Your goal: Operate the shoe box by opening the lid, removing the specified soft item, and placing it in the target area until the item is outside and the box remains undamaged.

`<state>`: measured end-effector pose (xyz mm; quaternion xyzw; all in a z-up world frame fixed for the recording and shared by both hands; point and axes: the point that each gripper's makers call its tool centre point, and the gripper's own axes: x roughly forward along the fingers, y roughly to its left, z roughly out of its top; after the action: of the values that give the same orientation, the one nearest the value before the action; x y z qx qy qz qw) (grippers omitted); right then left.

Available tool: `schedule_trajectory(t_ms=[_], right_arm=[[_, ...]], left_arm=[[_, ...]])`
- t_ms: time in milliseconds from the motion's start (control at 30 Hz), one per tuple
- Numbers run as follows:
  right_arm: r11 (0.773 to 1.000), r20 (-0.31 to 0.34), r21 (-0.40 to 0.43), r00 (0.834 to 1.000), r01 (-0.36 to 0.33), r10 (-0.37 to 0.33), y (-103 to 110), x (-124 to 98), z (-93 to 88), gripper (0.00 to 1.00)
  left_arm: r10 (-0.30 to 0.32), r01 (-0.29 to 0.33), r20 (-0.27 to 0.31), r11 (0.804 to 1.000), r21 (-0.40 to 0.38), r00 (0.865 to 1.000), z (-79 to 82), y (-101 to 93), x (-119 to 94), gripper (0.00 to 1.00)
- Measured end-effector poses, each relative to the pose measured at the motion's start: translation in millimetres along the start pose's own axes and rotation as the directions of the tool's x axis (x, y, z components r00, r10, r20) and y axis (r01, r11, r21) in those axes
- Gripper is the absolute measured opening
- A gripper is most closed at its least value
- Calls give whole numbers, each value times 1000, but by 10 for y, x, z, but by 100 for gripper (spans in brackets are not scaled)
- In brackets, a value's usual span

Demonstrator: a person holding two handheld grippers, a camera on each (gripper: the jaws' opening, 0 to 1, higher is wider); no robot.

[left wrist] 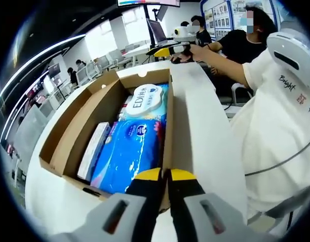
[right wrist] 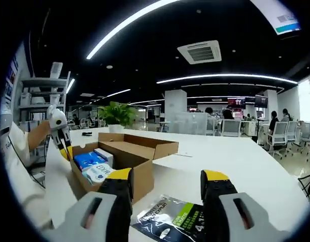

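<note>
The open cardboard shoe box (left wrist: 69, 136) lies on the white table, its lid flap (right wrist: 145, 143) folded back. Inside it sit a large blue soft tissue pack (left wrist: 130, 151), a white-and-blue pack marked EDI (left wrist: 147, 98) and a narrow white pack (left wrist: 94, 151). My left gripper (left wrist: 165, 176) is shut on the near end of the box's right wall; in the right gripper view the left gripper (right wrist: 66, 148) is at the box's far left corner. At the other end of the box my right gripper (right wrist: 167, 176) stands open, and a dark and green packet (right wrist: 170, 217) lies on the table below it.
The white table (left wrist: 200, 131) runs along the box's right side. My white sleeve and arm (left wrist: 230, 65) reach past it. Office desks, chairs and seated people are behind. A potted plant (right wrist: 117, 116) stands beyond the box.
</note>
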<state>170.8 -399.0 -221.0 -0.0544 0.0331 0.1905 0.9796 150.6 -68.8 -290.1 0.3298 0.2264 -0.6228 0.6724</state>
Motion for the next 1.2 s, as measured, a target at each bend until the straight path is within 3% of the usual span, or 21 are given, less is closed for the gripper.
schedule_trajectory(t_ms=[33,100,167,200,233,267,300,333,400,433,500,633,767,833,900,1000,1033,1067,1133,1200], right_arm=[[997,7,-30,998,65,-65,-64,-34,2,54],[992,-13,-95,996,88,-89,-36,-77,-47,55],[994,1,-52,995,95,-95,-3,-90,-44,57],[999,10,13,999,51,-52,89,-97,-38,58],[999,19,38,999,30,-30,130,-98,-21,60],[998,32,60,999,27,-29,136,-105,-1,60],[998,30,65,999,21,-23,140,-120,2,60],[998,26,61,999,21,-23,138,-140,2,59],[998,35,51,999,33,-35,129,-165,24,59],[998,35,49,999,36,-38,123,-176,31,59],[998,44,60,999,22,-25,150,-211,69,59],[998,59,59,998,11,-15,211,-296,116,58],[999,67,39,998,4,-6,280,-330,176,55],[1000,73,30,997,-9,7,340,-331,227,54],[1000,74,9,997,-12,11,380,-312,254,54],[1000,51,-25,999,-13,14,407,-292,223,54],[999,47,-32,999,-10,11,403,-293,215,54],[995,9,-101,1000,23,-22,338,-320,155,54],[994,8,-101,999,39,-39,327,-350,128,54],[996,6,-76,999,41,-40,330,-394,103,54]], left_arm=[[-2,2,2,1000,1,1000,0,0,0,3],[2,-2,7,1000,-10,1000,2,2,0,3],[9,-9,11,1000,-21,1000,5,6,0,4],[12,-12,12,1000,9,1000,6,-3,2,4],[23,-23,-4,995,100,1000,3,3,3,5],[74,-74,9,969,237,997,13,0,3,5],[84,-86,19,966,243,996,9,-19,2,6],[92,-88,-8,975,203,996,-18,-21,5,7],[83,-79,-8,975,206,997,-20,-24,3,7],[70,-68,-2,973,220,998,-20,-15,-3,6],[15,-16,4,987,157,1000,-19,-22,-4,5],[-28,28,-3,995,94,1000,-16,-15,0,3],[-20,21,-8,994,103,1000,-11,-26,8,3],[-12,13,-18,999,39,1000,-18,-19,6,3],[6,-6,-9,998,55,1000,-8,10,4,4],[17,-17,-13,1000,9,1000,-5,11,8,4],[7,-7,-36,1000,10,999,-6,-3,20,4],[50,-42,-82,994,98,995,-32,13,22,5],[63,-48,-70,979,197,996,-27,-32,24,6],[72,-64,-56,989,134,996,-33,-21,16,6]])
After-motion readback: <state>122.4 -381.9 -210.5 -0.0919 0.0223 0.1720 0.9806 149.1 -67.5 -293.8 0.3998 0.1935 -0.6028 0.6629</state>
